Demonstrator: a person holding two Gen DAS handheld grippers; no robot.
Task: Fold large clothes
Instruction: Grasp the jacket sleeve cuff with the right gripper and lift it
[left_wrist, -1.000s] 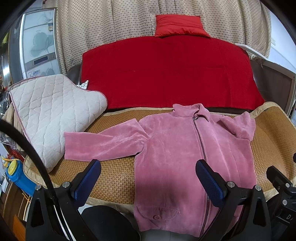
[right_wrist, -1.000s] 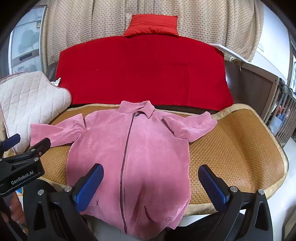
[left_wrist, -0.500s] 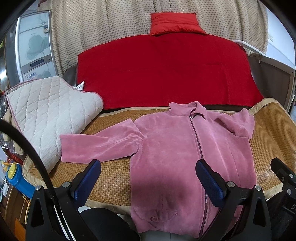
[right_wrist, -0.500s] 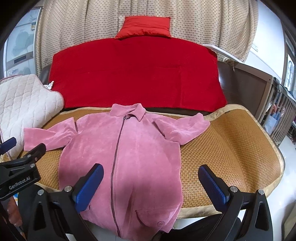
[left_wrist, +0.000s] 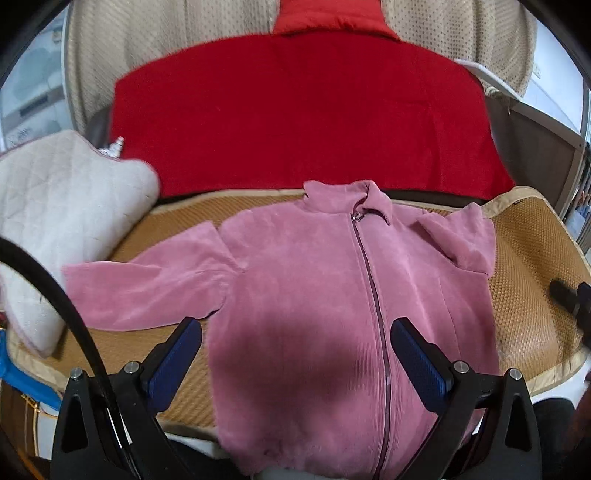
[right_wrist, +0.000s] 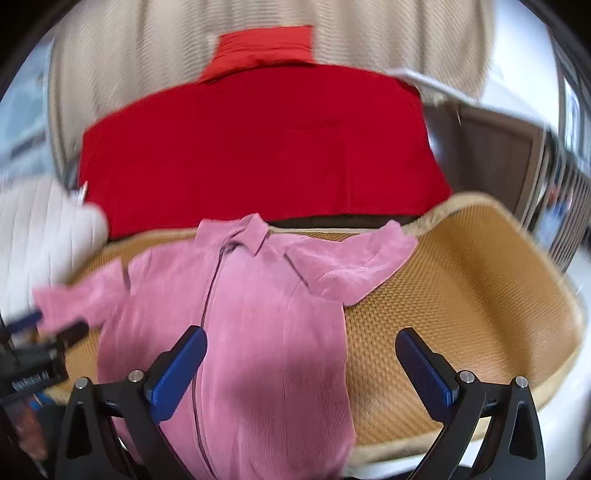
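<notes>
**Q:** Folding has not begun, then? Which step is shown?

**A:** Correct, as I judge it. The pink zip-front jacket (left_wrist: 332, 295) lies flat and face up on the woven rattan mat (left_wrist: 528, 295), zipper (left_wrist: 373, 295) closed, collar (left_wrist: 347, 195) towards the red blanket (left_wrist: 295, 122), hem hanging over the near edge. No fold is visible, so this is the approach.

**Q:** State of your tools?

**A:** My left gripper (left_wrist: 295, 362) is spread wide and holds nothing; it hovers above the lower left front panel. My right gripper (right_wrist: 301, 365) is likewise wide and empty, poised over the jacket's right side and the bare mat beside it. That view is motion-blurred, so I cannot say whether either one touches the cloth.

**Q:** How do the sleeves lie?

**A:** The left sleeve (left_wrist: 147, 291) stretches outward, its cuff near the quilted white pad (left_wrist: 70, 199). The right sleeve (right_wrist: 354, 262) is bunched, bent back on itself near the shoulder.

**Q:** What does the next move call for?

**A:** Probably a sleeve fold. I would pinch one layer at the cuff, then carry it across the chest. The plush fabric looks thick, so a deep bite seems wise, and the overhanging hem may drag.
</notes>
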